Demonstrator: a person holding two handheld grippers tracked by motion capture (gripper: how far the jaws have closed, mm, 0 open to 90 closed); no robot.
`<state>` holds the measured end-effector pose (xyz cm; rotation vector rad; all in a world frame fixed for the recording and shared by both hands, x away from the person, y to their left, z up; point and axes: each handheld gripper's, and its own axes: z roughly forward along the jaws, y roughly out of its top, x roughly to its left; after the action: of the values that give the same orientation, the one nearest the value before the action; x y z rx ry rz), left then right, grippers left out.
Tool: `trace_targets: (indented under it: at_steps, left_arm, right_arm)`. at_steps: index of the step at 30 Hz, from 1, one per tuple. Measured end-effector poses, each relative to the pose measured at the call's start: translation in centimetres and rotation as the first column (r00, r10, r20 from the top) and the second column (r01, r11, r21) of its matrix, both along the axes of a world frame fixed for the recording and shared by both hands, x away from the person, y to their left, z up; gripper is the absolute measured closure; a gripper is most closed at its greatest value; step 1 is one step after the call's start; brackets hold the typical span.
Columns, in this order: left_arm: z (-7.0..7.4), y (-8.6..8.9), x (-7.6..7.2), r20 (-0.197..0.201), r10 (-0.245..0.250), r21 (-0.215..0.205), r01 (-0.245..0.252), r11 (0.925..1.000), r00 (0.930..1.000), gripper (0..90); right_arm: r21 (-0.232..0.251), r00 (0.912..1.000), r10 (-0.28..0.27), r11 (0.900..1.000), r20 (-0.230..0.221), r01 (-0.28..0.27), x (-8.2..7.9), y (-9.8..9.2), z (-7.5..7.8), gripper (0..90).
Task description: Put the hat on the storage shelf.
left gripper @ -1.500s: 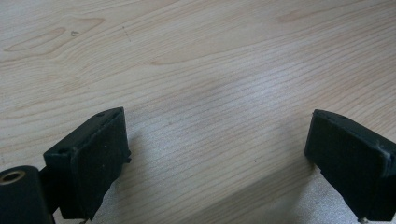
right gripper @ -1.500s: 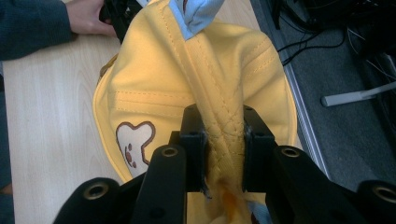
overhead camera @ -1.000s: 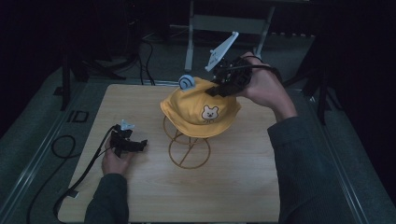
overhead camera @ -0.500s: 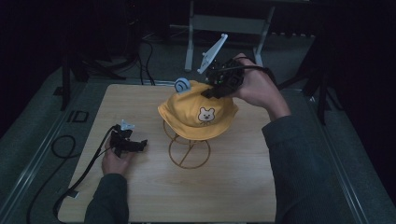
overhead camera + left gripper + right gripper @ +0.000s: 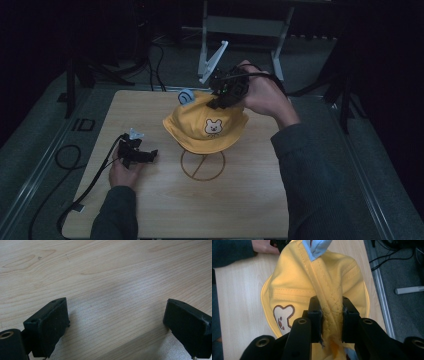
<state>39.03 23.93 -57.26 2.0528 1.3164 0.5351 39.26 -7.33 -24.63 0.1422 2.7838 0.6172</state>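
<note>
Yellow hat (image 5: 294, 277) cloth is bunched into a stitched fold between the right gripper's (image 5: 331, 315) fingers (image 5: 315, 315), which are clamped tight on it. Beyond the fingertips the hat spreads out, its bear patch (image 5: 283, 318) off to the left of the fingers and a light blue ear (image 5: 317, 247) at its far end. From above, the hat sits over a wire stand (image 5: 202, 165) at the middle of the table (image 5: 240, 210). The left gripper (image 5: 117, 322) rests on the bare wood, its fingers (image 5: 50, 325) wide apart with nothing between them, well apart from the hat.
</note>
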Motion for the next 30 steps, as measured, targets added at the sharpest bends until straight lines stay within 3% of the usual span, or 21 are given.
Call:
trace_targets:
  at_steps: [23,27,28,29,30]
  left_arm:
    - [0.0,0.0,0.0,0.000,0.001,0.000,-0.001,1.0000,1.0000,6.0]
    - [0.0,0.0,0.0,0.000,0.000,0.000,0.000,1.0000,1.0000,6.0]
    - [0.0,0.0,0.0,0.000,0.000,0.000,0.000,1.0000,1.0000,6.0]
    - [0.0,0.0,0.0,0.000,0.000,0.000,0.000,1.0000,1.0000,6.0]
    - [0.0,0.0,0.0,0.000,0.000,0.000,0.000,1.0000,1.0000,6.0]
  right_arm:
    - [-0.040,0.9994,0.013,0.999,-0.033,-0.014,0.3,2.4,-1.9,72.5]
    - [-0.030,0.9987,0.017,0.999,-0.048,-0.018,0.4,2.6,-2.1,53.6]
    - [-0.030,0.9987,0.017,0.999,-0.048,-0.018,0.4,2.6,-2.1,53.6]
    - [-0.036,0.9995,0.012,0.999,-0.029,-0.013,0.2,2.7,-2.3,42.1]
    - [-0.040,0.9999,0.002,0.999,-0.013,-0.003,0.2,2.7,-2.3,38.0]
